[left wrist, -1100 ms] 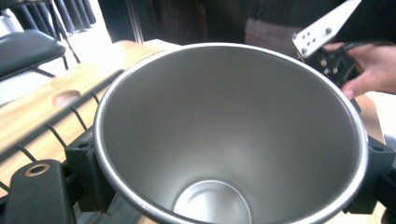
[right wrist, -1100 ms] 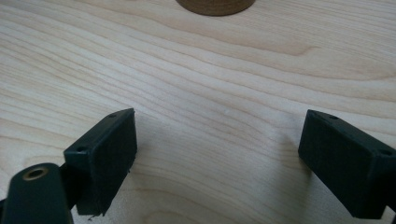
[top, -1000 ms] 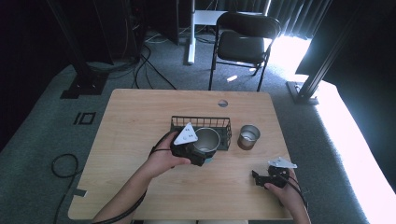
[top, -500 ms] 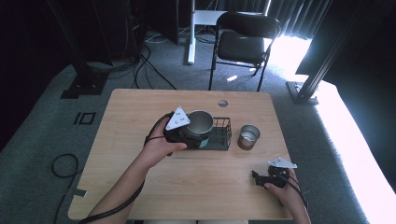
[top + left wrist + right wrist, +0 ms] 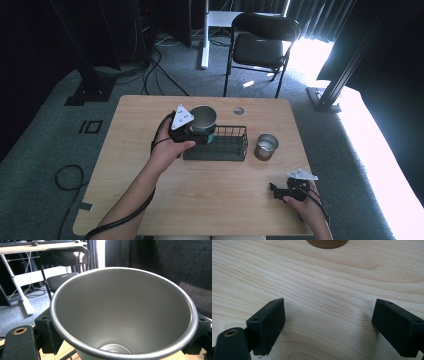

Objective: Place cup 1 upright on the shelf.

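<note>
While one cup (image 5: 202,118) is gripped, another cup (image 5: 265,146) stands apart.

The counter (image 5: 150,195) is a pale wooden top with a small round hole (image 5: 238,110) toward twelve o'clock. A black wire basket (image 5: 225,147) sits near its centre, and a metal tin (image 5: 265,146) stands just beside it at three o'clock.

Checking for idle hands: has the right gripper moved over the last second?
No. The right gripper sits at the same near-right spot on the table.
</note>
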A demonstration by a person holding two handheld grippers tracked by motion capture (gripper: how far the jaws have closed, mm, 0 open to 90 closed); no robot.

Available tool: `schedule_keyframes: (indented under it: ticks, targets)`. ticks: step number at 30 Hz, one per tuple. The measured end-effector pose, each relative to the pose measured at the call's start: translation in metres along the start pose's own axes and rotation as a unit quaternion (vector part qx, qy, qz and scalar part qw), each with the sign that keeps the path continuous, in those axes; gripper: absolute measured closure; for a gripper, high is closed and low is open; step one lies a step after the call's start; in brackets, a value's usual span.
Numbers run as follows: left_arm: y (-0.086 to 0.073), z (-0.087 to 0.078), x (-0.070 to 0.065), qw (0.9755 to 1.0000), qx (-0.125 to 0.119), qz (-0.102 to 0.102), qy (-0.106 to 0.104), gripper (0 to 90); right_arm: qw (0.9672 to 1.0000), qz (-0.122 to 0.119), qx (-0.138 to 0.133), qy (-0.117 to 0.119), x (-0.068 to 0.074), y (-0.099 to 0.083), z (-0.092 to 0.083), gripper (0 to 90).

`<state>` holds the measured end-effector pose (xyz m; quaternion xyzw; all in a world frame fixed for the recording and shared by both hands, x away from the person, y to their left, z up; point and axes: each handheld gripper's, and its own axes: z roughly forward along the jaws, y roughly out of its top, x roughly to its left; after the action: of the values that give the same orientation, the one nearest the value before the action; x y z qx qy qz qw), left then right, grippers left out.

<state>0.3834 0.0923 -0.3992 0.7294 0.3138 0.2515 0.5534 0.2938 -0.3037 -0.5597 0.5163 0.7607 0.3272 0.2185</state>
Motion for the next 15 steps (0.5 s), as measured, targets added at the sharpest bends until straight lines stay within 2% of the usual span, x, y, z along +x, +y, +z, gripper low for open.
schedule_keyframes:
  ticks: [4, 10, 15]
  targets:
    - [-0.005, 0.004, 0.005, 0.9999, 0.004, -0.007, 0.010, 14.0, 1.0000, 0.000, 0.000, 0.000, 0.000, 0.000, 0.000, 11.0]
    - [-0.017, 0.012, 0.012, 0.9992, 0.004, -0.017, 0.035, 14.0, 1.0000, 0.000, 0.001, 0.000, 0.000, 0.000, 0.000, 11.0]
    - [-0.025, 0.017, 0.018, 0.9986, 0.012, -0.032, 0.041, 14.0, 1.0000, 0.000, 0.001, 0.000, 0.000, 0.000, 0.000, 11.0]
